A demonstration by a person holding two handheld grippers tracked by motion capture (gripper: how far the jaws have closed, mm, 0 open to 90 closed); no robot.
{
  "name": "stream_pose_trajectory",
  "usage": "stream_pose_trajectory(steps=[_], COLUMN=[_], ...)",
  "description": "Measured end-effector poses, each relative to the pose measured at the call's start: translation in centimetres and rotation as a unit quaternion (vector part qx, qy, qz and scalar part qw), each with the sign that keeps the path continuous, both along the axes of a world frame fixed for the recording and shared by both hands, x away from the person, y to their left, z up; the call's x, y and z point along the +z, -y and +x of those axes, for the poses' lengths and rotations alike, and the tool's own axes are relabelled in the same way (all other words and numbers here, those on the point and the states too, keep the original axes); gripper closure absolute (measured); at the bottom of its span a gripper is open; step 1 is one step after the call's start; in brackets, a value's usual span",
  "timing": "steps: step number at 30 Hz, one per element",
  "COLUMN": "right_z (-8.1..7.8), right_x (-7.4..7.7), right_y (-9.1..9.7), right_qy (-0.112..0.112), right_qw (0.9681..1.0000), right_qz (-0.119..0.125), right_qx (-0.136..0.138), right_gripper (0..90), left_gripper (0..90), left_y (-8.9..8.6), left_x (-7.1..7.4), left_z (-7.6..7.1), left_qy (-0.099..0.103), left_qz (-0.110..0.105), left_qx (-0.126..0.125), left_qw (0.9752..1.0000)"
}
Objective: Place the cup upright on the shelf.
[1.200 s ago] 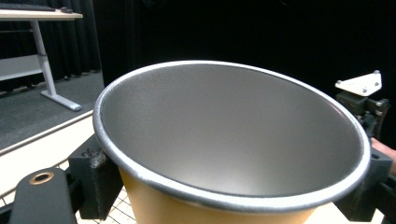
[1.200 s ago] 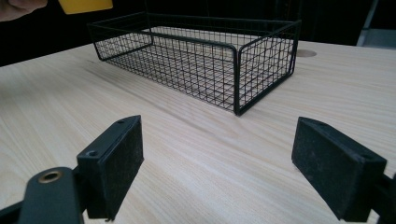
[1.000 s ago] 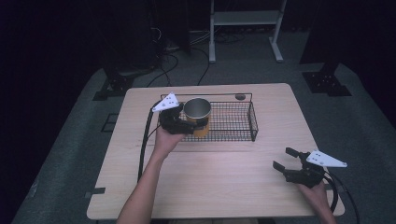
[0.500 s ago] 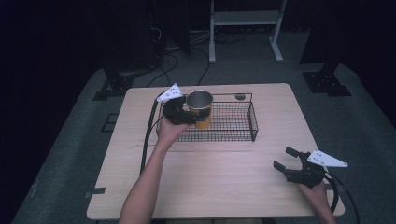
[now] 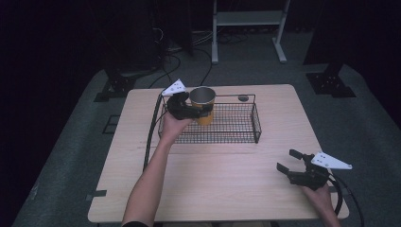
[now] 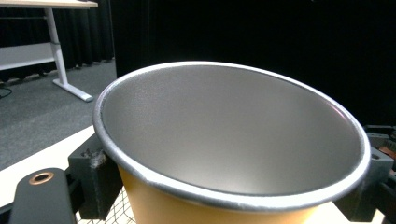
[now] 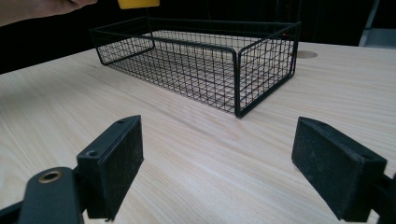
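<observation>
Yellow, silver-lined tapered cup (image 5: pixel 203 103) sat pinched in my left gripper (image 5: pixel 192 110) over the black wire basket's (image 5: pixel 236 137) nine-o'clock end; my right gripper (image 5: pixel 289 161) stayed spread.

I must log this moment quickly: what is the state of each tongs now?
Left tongs: shut on the yellow cup, held above the wire basket.
Right tongs: open, holding nothing, low over the table.
</observation>
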State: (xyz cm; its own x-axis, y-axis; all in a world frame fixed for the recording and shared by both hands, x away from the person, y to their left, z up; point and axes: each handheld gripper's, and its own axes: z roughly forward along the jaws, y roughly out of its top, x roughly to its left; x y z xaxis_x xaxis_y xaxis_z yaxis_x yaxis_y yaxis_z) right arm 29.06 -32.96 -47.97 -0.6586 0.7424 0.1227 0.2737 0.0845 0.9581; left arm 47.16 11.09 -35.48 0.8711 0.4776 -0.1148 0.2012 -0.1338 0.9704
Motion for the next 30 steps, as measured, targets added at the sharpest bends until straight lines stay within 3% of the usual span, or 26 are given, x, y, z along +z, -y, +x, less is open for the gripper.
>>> stream_pose_trajectory(steps=[2,4,11,16,23,24,30], right_z=[0.0,0.0,0.0,0.0,0.0,0.0,0.0], right_x=[0.0,0.0,0.0,0.0,0.0,0.0,0.0], right_y=[0.0,0.0,0.0,0.1,0.1,0.1,0.1], right_qy=[0.0,0.0,0.0,-0.001,-0.001,-0.001,0.0], right_qw=[1.0,1.0,1.0,1.0,1.0,1.0,1.0], right_qz=[0.001,0.001,0.001,0.003,0.004,0.005,0.004], right_qx=[0.0,0.0,0.0,0.0,0.002,0.002,0.004], right_gripper=[15.6,15.6,15.6,15.6,15.6,15.6,15.6], left_gripper=[12.7,12.7,12.7,12.6,12.6,12.6,12.6], left_y=[0.1,0.3,0.7,1.4,2.2,2.4,3.0], left_x=[-0.1,-0.4,-0.8,-1.4,-2.1,-2.1,-2.2], left_z=[0.1,0.7,2.1,3.5,4.4,4.7,5.2], left_qy=[-0.002,-0.016,-0.019,-0.033,-0.041,-0.044,-0.037], left_qz=[-0.001,-0.005,0.001,0.022,0.031,0.043,0.063], left_qx=[0.0,-0.008,0.003,0.004,0.001,0.002,0.008], left_qw=[1.0,0.9998,0.9998,0.9992,0.9987,0.9981,0.9973])
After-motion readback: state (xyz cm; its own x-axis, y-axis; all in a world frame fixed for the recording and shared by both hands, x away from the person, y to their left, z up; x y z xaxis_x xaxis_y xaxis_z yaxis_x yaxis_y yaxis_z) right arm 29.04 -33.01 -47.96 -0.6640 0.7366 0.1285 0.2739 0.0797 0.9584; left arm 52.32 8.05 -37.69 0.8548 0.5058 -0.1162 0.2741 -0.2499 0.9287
